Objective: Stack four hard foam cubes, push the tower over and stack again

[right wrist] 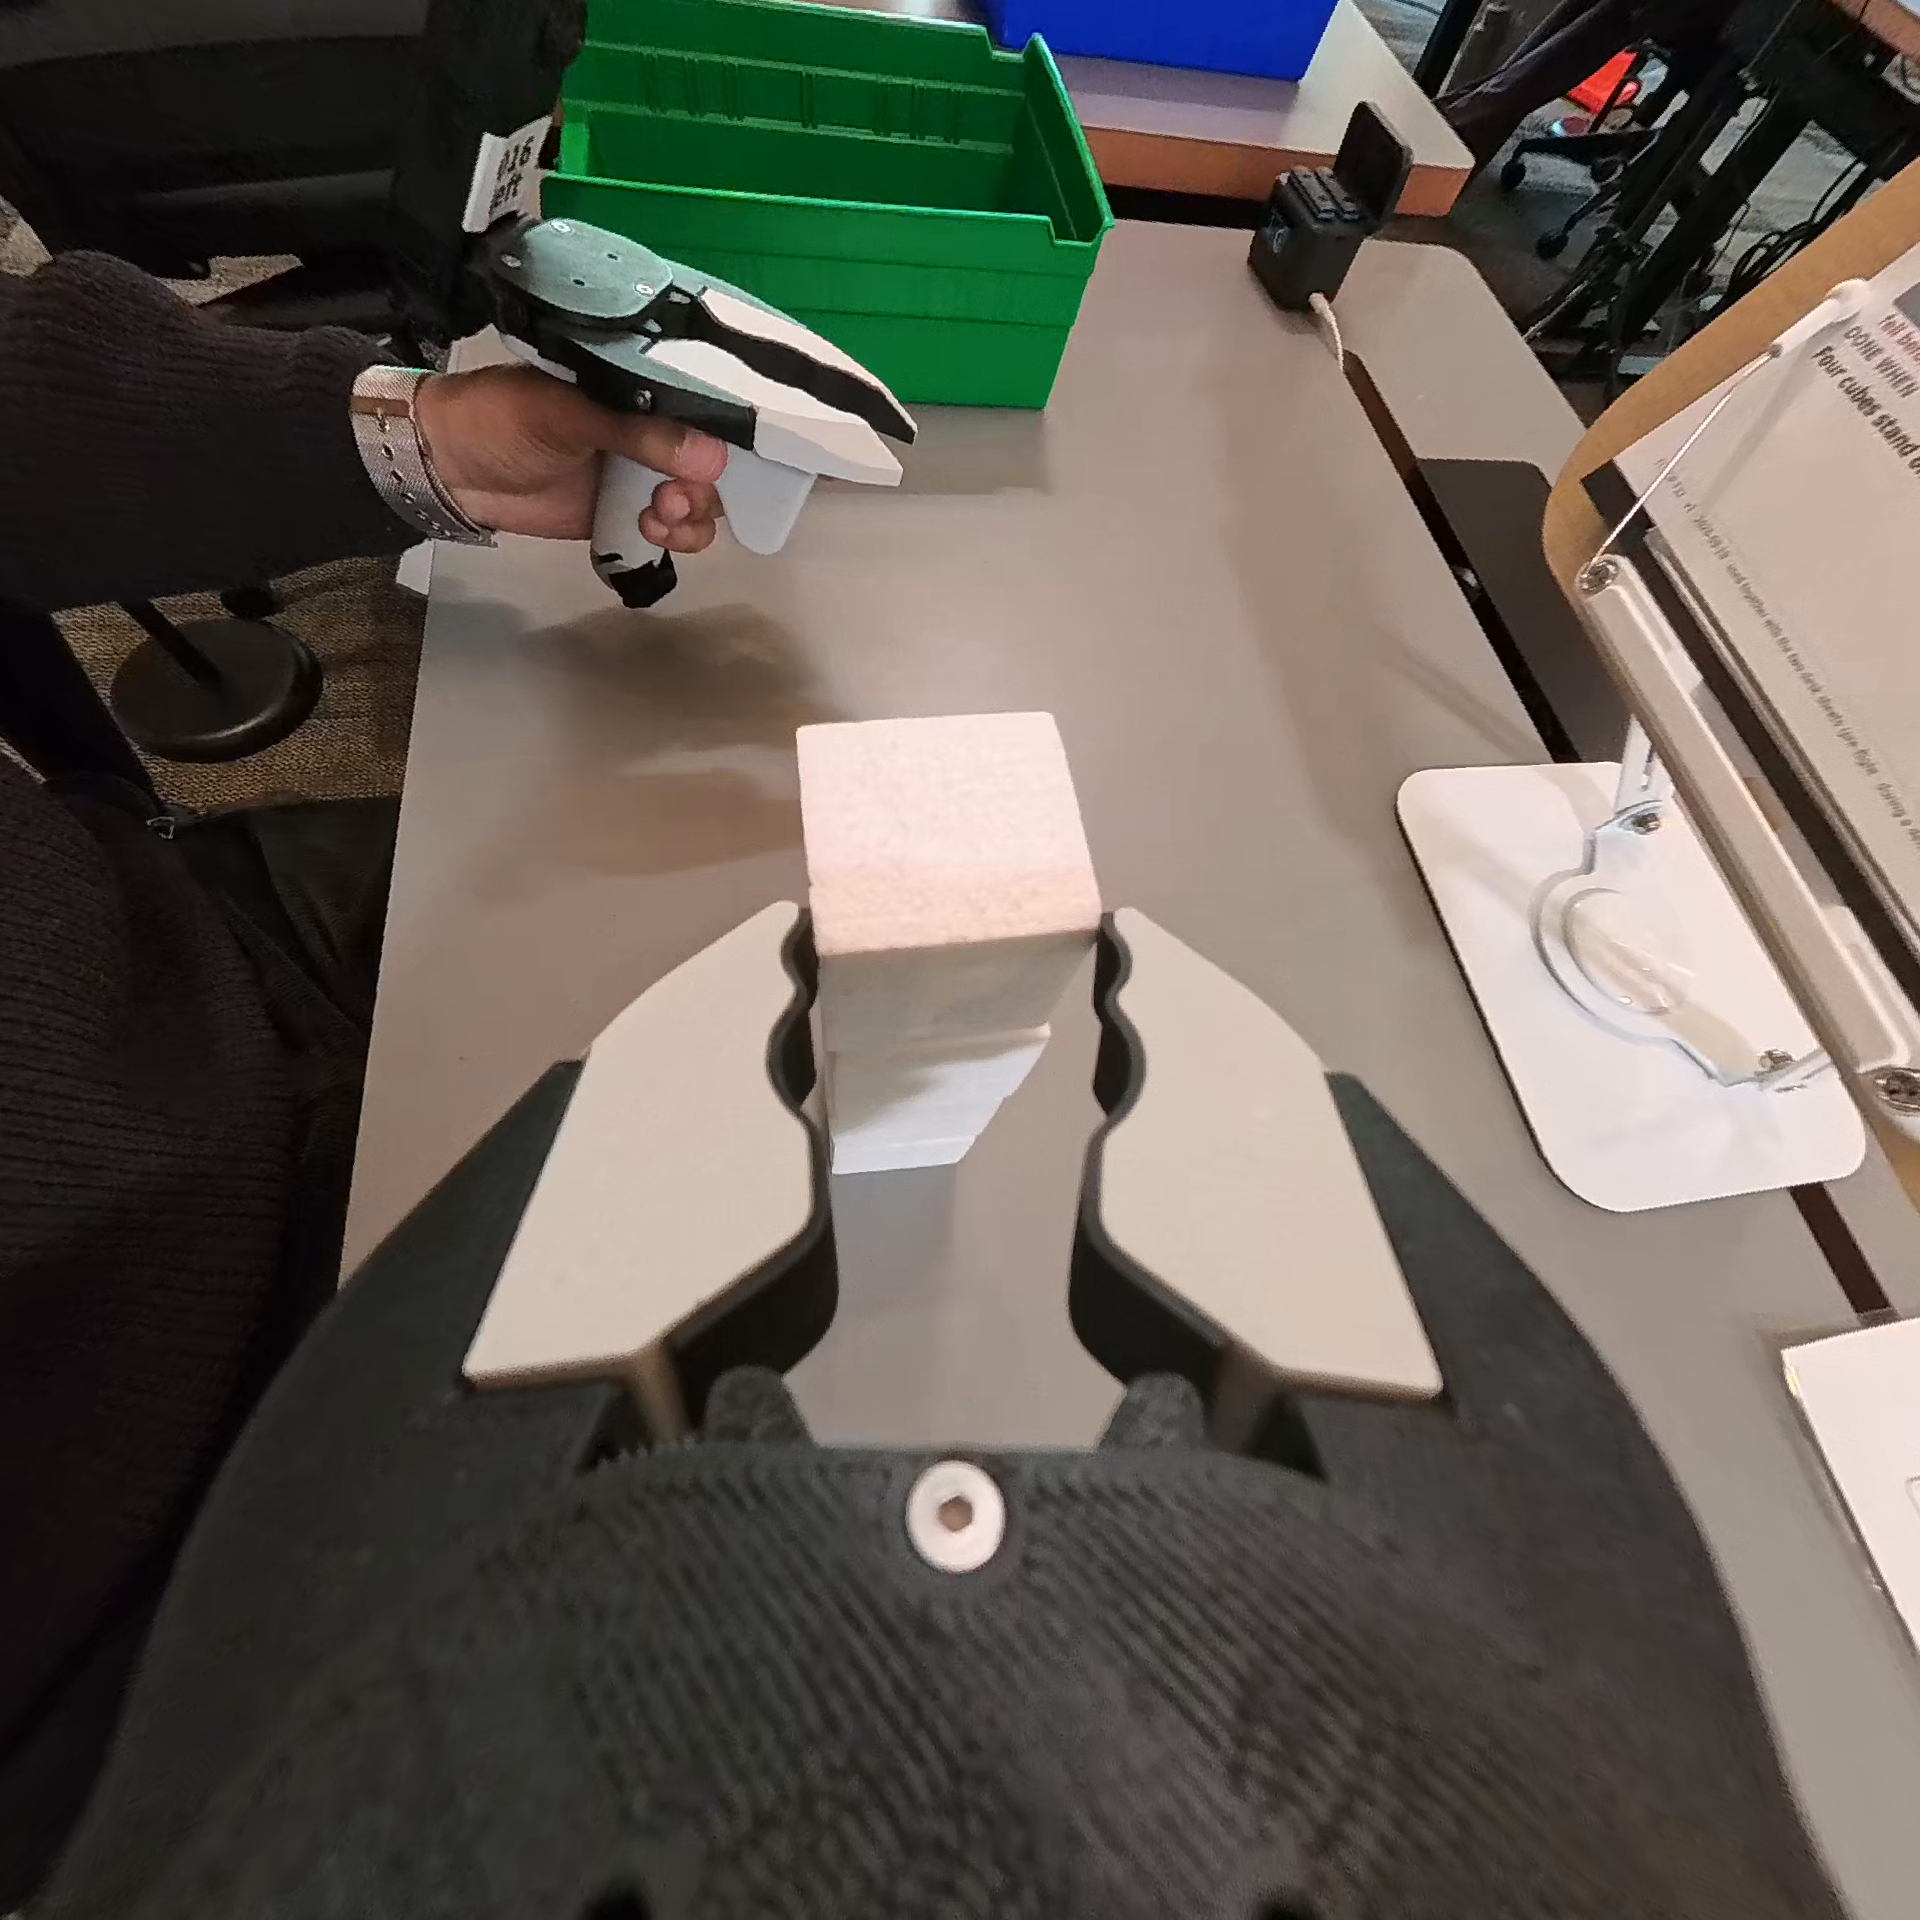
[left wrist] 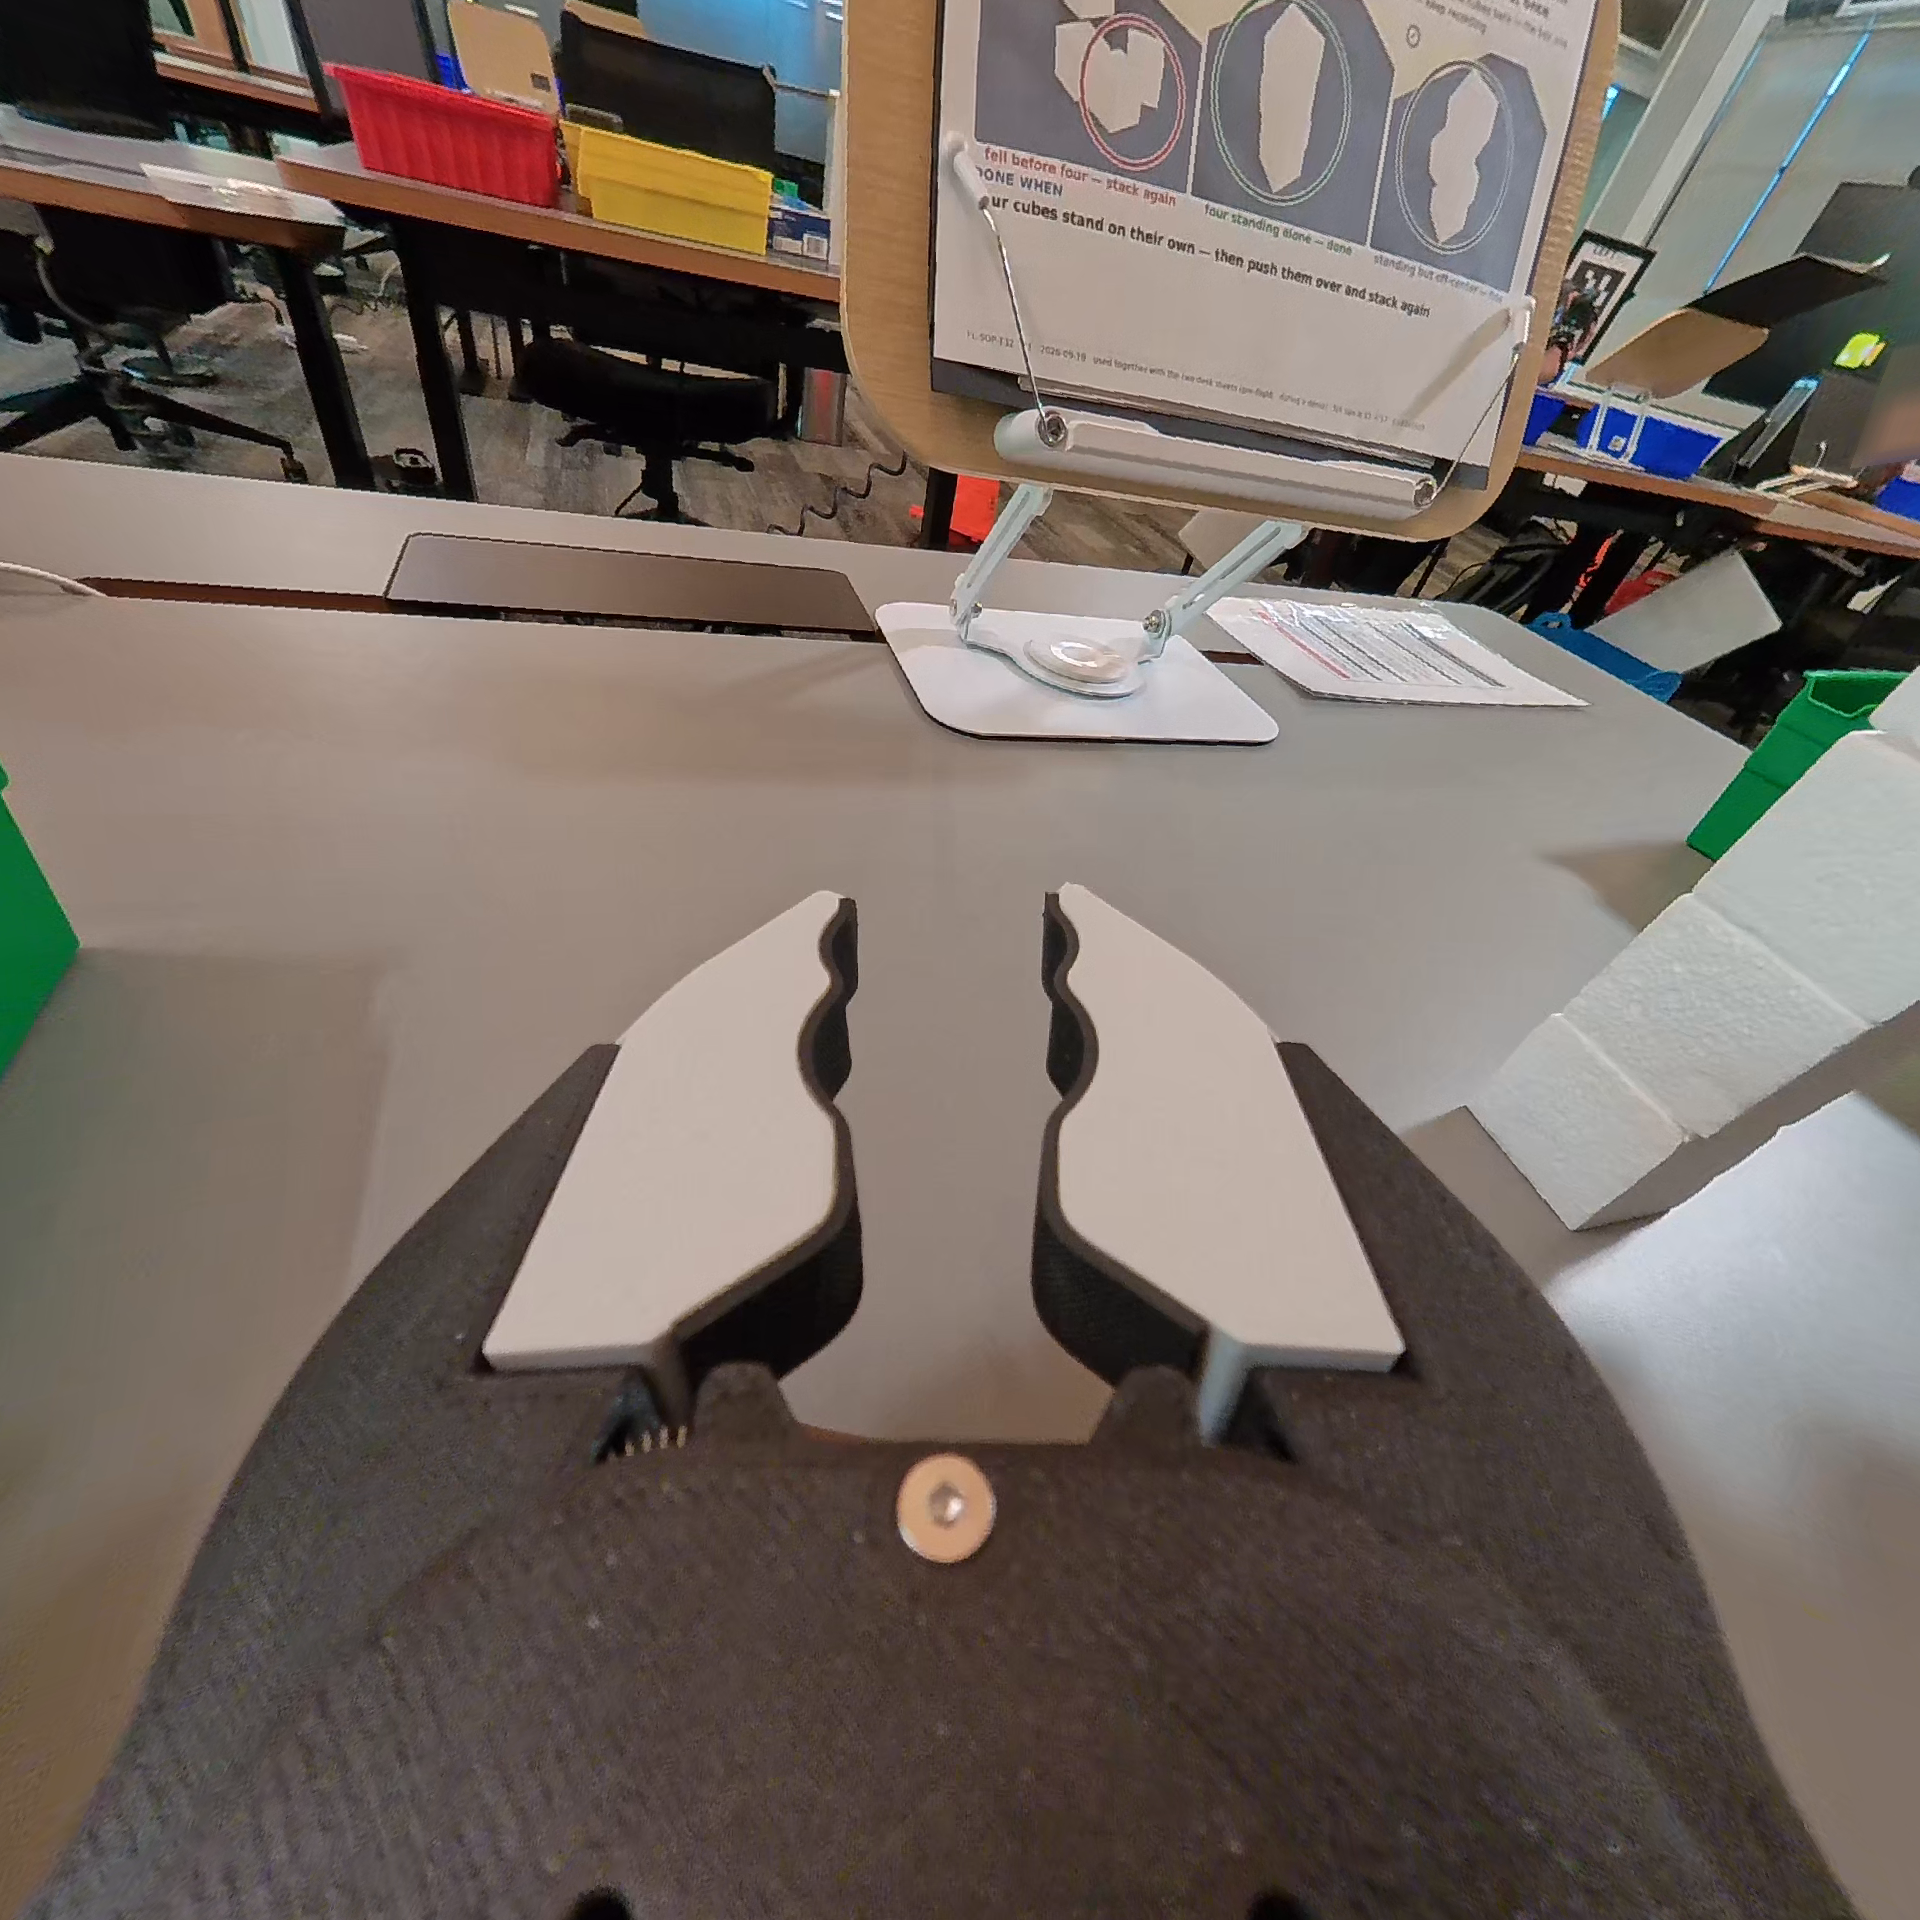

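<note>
A tower of white foam cubes [right wrist: 925,1101] stands on the grey table [right wrist: 1195,623], seen from above in the right wrist view. My right gripper [right wrist: 951,925] has its fingertips against both sides of the top cube [right wrist: 940,821], shut on it. In the left wrist view the tower [left wrist: 1704,1018] rises at the right edge, its top cut off. My left gripper [left wrist: 951,904] is open and empty, held above the table to the left of the tower. It also shows in the right wrist view [right wrist: 894,447], held in a hand.
A green bin [right wrist: 831,208] stands at the table's far end behind the left gripper. A document stand [left wrist: 1174,208] on a white base [right wrist: 1621,987] stands beside the tower. A black device with a cable [right wrist: 1320,229] and a laminated sheet [left wrist: 1382,649] lie nearby. One gripper's finger ends stand about 25 cm off the other's.
</note>
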A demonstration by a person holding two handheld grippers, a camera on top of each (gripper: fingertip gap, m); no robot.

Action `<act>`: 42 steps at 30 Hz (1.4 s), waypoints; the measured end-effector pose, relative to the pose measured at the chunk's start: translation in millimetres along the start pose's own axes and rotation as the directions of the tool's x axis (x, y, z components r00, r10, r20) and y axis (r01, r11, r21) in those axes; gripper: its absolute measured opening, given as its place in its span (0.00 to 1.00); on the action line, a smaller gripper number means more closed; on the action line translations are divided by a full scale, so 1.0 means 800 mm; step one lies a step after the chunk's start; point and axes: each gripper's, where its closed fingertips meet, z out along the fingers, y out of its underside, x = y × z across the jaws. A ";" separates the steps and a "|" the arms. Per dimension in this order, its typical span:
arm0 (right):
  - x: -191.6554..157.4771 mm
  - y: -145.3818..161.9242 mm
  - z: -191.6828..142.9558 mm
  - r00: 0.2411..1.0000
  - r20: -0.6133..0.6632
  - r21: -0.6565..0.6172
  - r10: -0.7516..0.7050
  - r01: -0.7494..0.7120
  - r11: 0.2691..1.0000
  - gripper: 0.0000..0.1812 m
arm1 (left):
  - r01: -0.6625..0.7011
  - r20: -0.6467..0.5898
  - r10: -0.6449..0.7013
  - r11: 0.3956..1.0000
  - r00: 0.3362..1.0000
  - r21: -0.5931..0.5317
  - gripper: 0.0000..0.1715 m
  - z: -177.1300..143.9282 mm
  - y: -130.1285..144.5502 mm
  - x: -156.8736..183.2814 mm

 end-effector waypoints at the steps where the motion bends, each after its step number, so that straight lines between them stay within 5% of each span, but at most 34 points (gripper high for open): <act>1: 0.000 0.001 0.000 1.000 0.000 -0.001 0.000 0.000 1.000 0.29 | 0.000 0.000 0.000 1.000 1.000 0.000 0.20 0.000 0.000 0.000; 32: 0.002 -0.005 -0.006 1.000 -0.023 0.016 -0.009 0.009 1.000 0.37 | -0.003 0.000 0.003 1.000 1.000 -0.003 0.20 0.000 0.000 0.000; 42: 0.019 -0.058 -0.044 0.989 -0.061 0.252 0.137 -0.117 0.961 0.42 | -0.002 -0.002 0.002 1.000 1.000 -0.004 0.20 0.001 0.001 0.001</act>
